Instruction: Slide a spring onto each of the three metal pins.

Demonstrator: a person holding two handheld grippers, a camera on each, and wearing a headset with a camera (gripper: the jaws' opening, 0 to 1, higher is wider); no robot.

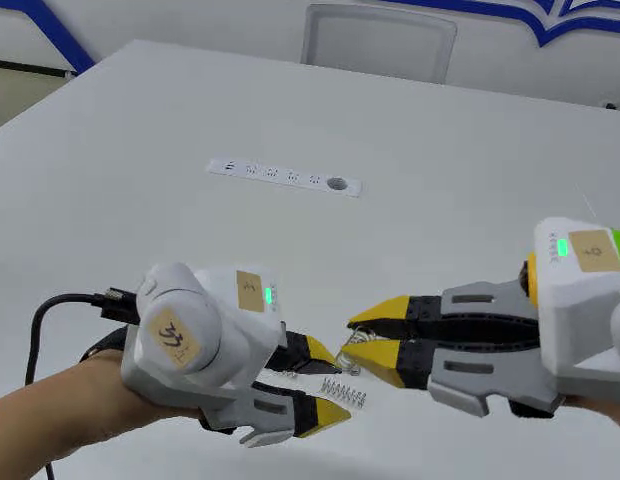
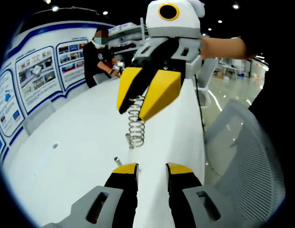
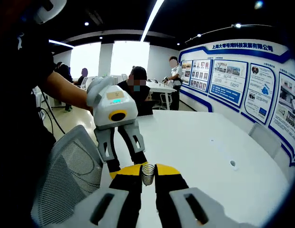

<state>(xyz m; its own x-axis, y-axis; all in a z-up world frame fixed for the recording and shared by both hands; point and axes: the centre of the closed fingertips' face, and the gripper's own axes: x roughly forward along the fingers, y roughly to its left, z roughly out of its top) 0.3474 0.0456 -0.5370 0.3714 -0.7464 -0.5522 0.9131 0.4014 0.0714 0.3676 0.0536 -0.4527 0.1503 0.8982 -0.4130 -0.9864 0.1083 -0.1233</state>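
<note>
My right gripper [image 1: 350, 342] is shut on a small steel spring [image 1: 357, 345], which sticks out past its yellow tips. In the left gripper view the right gripper [image 2: 133, 114] comes in from above with that spring [image 2: 136, 128] hanging toward the white table. In its own view the right gripper [image 3: 147, 172] pinches the spring [image 3: 147, 175] end-on. My left gripper [image 1: 335, 383] faces it tip to tip, jaws apart, with nothing between them [image 2: 152, 168]. A short metal pin [image 2: 117, 161] lies just left of its left jaw. A second spring [image 1: 342, 392] lies on the table between the left jaws.
A white power strip [image 1: 285, 177] lies in the table's middle, and a grey chair [image 1: 378, 38] stands at the far edge. A black cable [image 1: 50, 320] runs off the left gripper. A mesh chair [image 2: 242, 156] stands beside the table. People stand in the background.
</note>
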